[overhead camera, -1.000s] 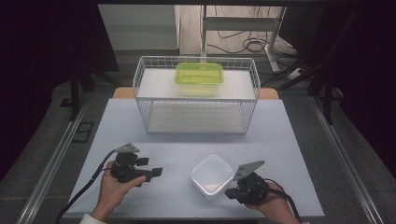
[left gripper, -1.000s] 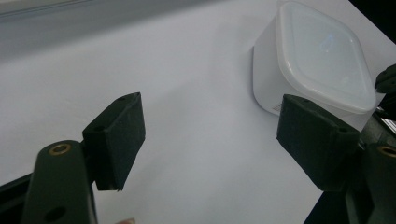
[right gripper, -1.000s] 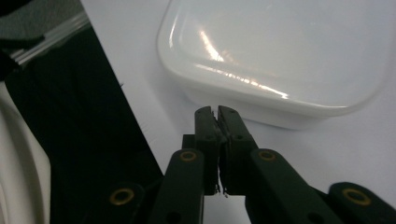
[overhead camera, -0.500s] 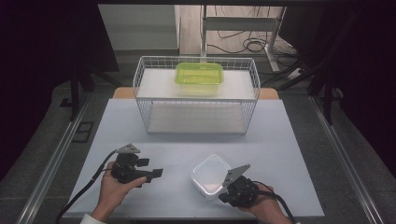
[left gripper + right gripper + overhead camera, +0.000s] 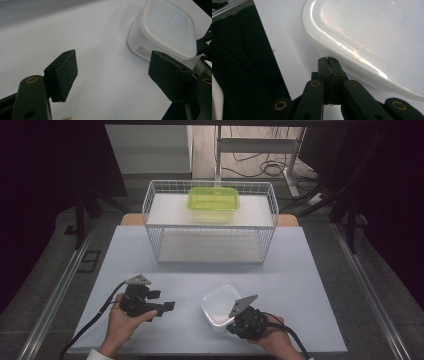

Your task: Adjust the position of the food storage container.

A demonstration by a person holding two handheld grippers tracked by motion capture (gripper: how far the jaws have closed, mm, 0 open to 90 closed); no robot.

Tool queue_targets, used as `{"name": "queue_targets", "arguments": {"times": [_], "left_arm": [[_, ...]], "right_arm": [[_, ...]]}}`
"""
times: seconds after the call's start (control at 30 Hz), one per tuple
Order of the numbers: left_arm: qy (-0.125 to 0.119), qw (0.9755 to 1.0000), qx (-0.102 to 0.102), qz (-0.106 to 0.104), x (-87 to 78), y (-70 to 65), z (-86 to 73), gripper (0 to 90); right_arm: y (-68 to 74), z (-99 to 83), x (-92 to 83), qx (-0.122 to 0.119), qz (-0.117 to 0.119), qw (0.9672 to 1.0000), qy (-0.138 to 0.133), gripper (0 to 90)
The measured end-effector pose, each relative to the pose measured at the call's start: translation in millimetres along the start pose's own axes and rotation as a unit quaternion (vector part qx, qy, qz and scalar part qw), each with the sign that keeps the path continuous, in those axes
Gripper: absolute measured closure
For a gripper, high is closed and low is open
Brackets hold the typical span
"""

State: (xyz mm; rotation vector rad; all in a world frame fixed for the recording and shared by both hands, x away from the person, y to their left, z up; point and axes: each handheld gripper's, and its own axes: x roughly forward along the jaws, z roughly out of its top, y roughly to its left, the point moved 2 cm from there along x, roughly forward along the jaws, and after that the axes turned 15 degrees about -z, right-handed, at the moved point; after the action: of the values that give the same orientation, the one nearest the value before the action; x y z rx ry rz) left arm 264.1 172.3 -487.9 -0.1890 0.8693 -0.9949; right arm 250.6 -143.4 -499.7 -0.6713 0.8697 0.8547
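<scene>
The clear lidded container sits on the white counter near its front edge, slightly right of centre. The right claw rests at the container's near right corner; in the right gripper view its jaws are pressed fully together with nothing between them, tips just beside the lid rim. Judged purpose: a closed tip set to nudge or steady the container rather than grip it.

The left claw stands well apart to the left, jaws spread wide and empty, facing the container's side wall, likely ready to receive it.

Open counter lies between the container and the wire basket, which holds a green container. The front edge is close behind the right hand, so there is little room to pull back.
</scene>
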Motion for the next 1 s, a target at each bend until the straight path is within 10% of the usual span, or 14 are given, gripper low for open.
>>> {"name": "queue_targets", "arguments": {"times": [0.8, 1.0], "left_arm": [[0.006, 1.0, 0.0, 0.002, 1.2, 0.8, -1.1, 22.2], [-0.004, 1.0, -0.001, 0.0, -1.4, -0.6, -0.6, 22.1]], "right_arm": [[9.6, 39.4, 39.6, 0.068, -0.036, 0.9968, -0.021, 88.9], [9.7, 36.3, 27.6, 0.072, -0.03, 0.9963, -0.035, 88.9]]}}
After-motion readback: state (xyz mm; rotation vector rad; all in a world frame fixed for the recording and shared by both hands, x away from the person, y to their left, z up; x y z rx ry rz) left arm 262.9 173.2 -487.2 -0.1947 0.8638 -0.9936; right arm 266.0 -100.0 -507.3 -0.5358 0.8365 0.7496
